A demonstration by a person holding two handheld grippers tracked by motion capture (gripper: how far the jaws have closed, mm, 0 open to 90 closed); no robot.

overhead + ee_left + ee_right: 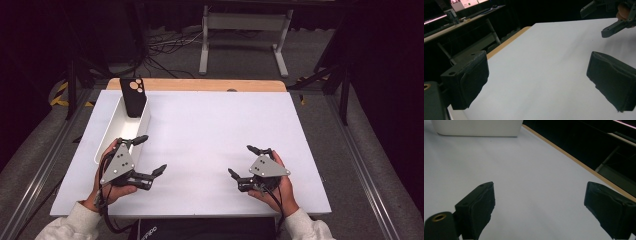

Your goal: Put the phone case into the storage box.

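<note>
- Nearest the high camera, two sleeved forearms rising from the bottom edge, a gripper in each hand, both resting low over the white table top (210,130).
- Left gripper (149,156) just beside the near end of the white bin (142,126), jaws spread wide with nothing between them; pads (472,77) standing far apart over bare board in the left gripper view.
- Right gripper (241,161) well apart from the bin, toward the right side, jaws likewise spread and empty; white bin wall (477,127) visible far ahead in the right gripper view.
- Dark phone case (133,96) propped upright at the bin's far end, camera cutouts up; probably leaning on the end wall, though the contact is hard to make out.
- Judged as a rest pose: both tools parked open, the left one placed closest for a reach into the bin.
- White sheet laid over a wooden board, its tan edge showing at the far side.
- Beyond, grey floor, cables, a white stand frame, dark surroundings.
</note>
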